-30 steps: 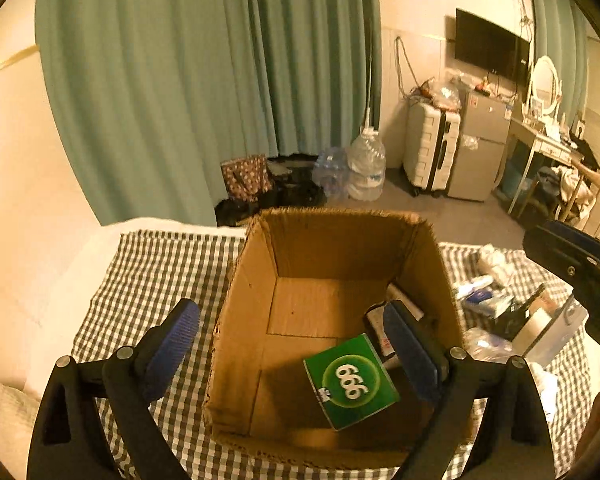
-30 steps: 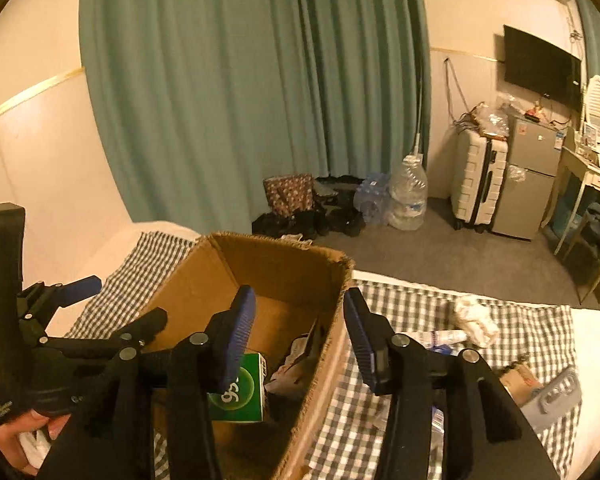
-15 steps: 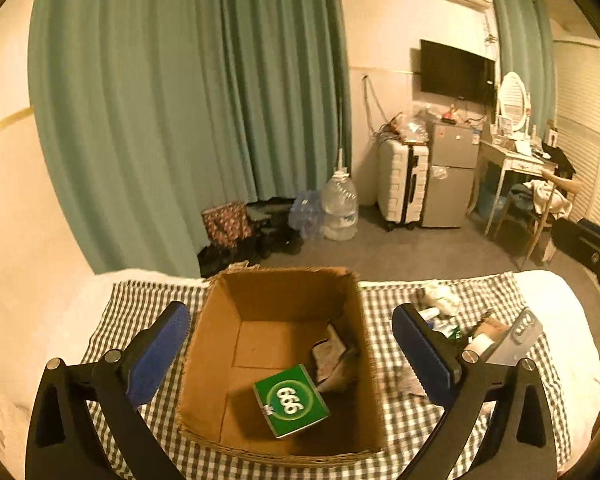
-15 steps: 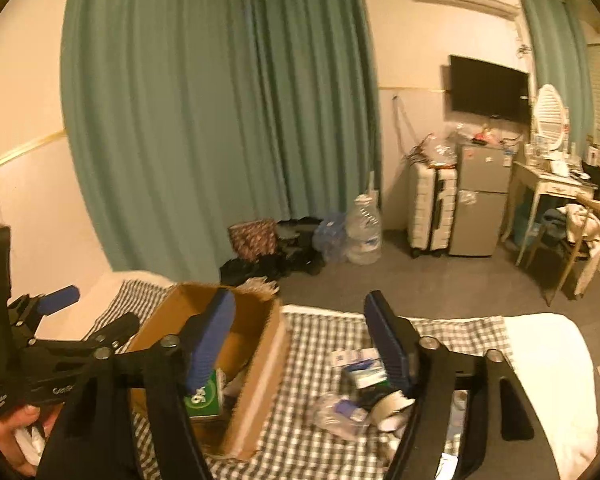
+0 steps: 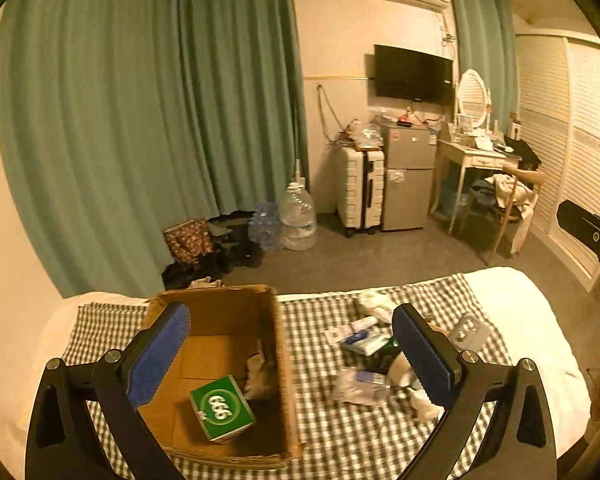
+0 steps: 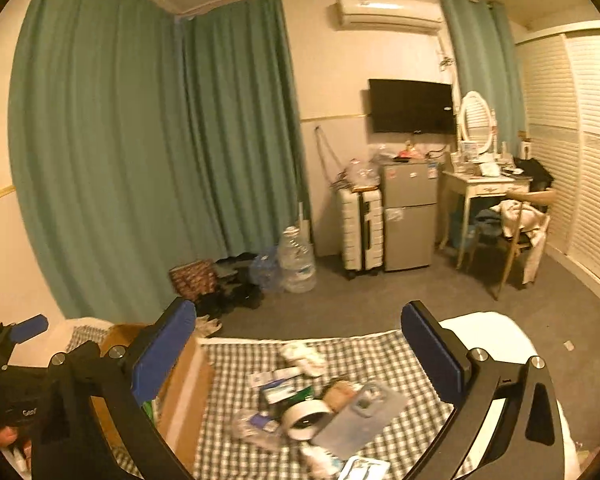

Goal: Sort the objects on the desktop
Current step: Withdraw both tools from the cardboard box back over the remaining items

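Note:
An open cardboard box (image 5: 277,344) stands on the checkered cloth (image 5: 312,432). Inside it lie a green "666" box (image 5: 222,408) and crumpled items. A pile of loose things lies right of the box: a roll of tape (image 6: 307,420), a phone case (image 6: 362,414), small packets (image 5: 364,340) and a crumpled tissue (image 6: 302,354). My left gripper (image 5: 292,352) is open and empty, high above the box's right wall. My right gripper (image 6: 298,352) is open and empty, high above the pile. The box also shows in the right wrist view (image 6: 184,396).
The cloth covers a white bed (image 5: 512,292). Beyond it are grey floor, green curtains (image 5: 140,120), water bottles (image 5: 298,216), a white suitcase (image 5: 360,192), a small fridge (image 5: 408,176) and a dressing table with chair (image 5: 484,168).
Both grippers have lifted and pulled back from the box, so the bed and room show wider. The right gripper has shifted right, from over the box to over the pile, and opened wider.

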The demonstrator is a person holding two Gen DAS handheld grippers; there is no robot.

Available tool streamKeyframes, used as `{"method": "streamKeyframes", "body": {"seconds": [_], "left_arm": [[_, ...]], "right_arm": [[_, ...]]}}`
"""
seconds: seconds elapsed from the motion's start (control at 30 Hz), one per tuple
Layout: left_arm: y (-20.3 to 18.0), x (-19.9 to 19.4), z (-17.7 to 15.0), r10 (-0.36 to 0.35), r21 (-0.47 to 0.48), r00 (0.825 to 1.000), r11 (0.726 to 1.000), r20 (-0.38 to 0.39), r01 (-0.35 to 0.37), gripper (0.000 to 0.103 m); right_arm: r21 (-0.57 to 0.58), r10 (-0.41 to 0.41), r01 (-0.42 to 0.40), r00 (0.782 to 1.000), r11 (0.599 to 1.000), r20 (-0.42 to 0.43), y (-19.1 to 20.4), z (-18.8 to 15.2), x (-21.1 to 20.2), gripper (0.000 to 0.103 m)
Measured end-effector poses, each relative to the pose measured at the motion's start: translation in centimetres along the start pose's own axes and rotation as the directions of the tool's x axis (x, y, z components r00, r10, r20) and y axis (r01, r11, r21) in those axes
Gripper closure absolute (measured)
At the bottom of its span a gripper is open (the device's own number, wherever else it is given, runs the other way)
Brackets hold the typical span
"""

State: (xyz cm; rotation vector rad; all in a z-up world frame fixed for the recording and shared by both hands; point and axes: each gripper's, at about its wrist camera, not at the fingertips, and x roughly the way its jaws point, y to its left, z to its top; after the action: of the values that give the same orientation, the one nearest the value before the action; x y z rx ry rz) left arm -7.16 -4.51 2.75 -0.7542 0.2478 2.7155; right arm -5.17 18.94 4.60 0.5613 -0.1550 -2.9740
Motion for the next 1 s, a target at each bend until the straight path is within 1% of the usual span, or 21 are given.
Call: {"method": "streamKeyframes", "body": {"seconds": [0.2,0.37,0.43,0.5,0.67,0.83,1.0], "left_arm": [[-2.2,1.2,-0.6,-0.020,0.002,1.000,1.000,-0.014,0.020,0.000],[-4.0,2.6,-0.6,-0.047,0.009,0.999,0.999,-0.026,0.047,0.000],[-4.7,3.1,-0.7,-0.065,0.016,0.998,0.998,-0.027,0.065,0.000],[-5.2,3.6,-0.8,-0.066,0.029,0.998,0.997,-0.024,0.067,0.000],[-5.5,4.7,-1.9,-0.074,0.040,0.997,0.996,-0.029,0.075,0.000],[-6.0,6.9,-2.8,-0.083,0.051,0.994,0.995,-0.067,0.087,0.000],[-6.4,9.2,-4.2,-0.091,0.052,0.989,0.994,-0.116,0.097,0.000]], "right_arm": [[0.011,-0.026,0.026,1.000,1.000,-0.003,-3.2,0.0,-0.5,0.000],[-0.008,-0.071,0.071,0.997,0.997,-0.005,-4.7,-1.1,-0.4,0.000],[-0.007,-0.077,0.077,0.997,0.997,-0.009,-5.4,-1.4,-0.2,0.000],[0.000,-0.075,0.075,0.997,0.997,-0.018,-5.9,-1.7,0.2,0.000],[0.016,-0.080,0.081,0.996,0.997,-0.050,-6.8,-2.6,1.7,0.000],[0.037,-0.120,0.123,0.991,0.992,-0.064,-7.7,-3.7,3.3,0.000],[0.075,-0.112,0.122,0.985,0.990,-0.129,-8.6,-5.4,5.7,0.000]]}}
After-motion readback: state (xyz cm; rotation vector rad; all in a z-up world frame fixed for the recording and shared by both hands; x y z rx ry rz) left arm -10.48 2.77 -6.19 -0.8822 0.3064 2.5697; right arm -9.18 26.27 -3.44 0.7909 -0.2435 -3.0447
